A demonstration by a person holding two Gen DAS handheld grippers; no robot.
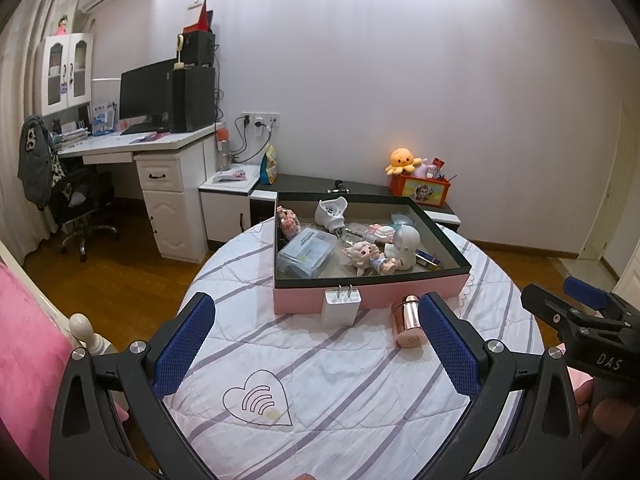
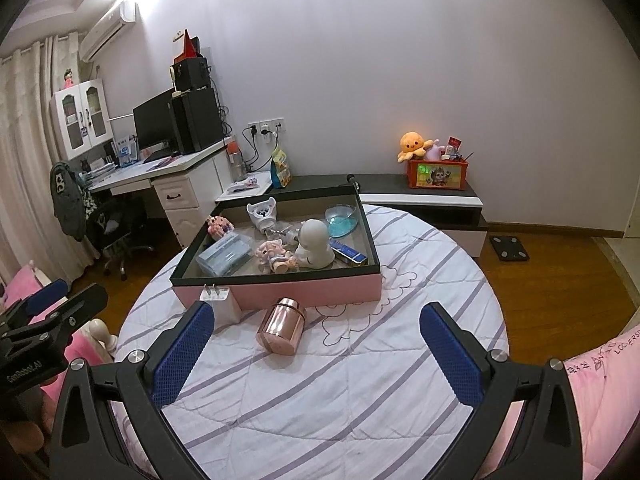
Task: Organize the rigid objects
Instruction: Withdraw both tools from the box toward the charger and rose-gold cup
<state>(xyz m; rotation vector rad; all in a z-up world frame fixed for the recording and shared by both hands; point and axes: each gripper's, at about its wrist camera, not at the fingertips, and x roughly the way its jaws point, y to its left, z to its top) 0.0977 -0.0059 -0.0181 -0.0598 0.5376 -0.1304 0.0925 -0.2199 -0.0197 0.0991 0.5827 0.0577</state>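
A pink box with a black rim (image 1: 372, 298) (image 2: 280, 294) stands on the round striped table and holds several toys and small items. A white plug charger (image 1: 341, 306) (image 2: 224, 305) and a rose-gold jar (image 1: 408, 322) (image 2: 282, 328) lie on the cloth just in front of the box. My left gripper (image 1: 316, 354) is open and empty, hovering short of the charger. My right gripper (image 2: 316, 354) is open and empty, short of the jar; it also shows at the right edge of the left wrist view (image 1: 576, 312).
The striped cloth (image 1: 320, 380) covers the table. A white desk with a monitor (image 1: 148, 92) and a chair stand at the left. A low cabinet with an orange toy box (image 2: 438, 174) is behind the table. Pink bedding (image 1: 28, 360) lies at the near left.
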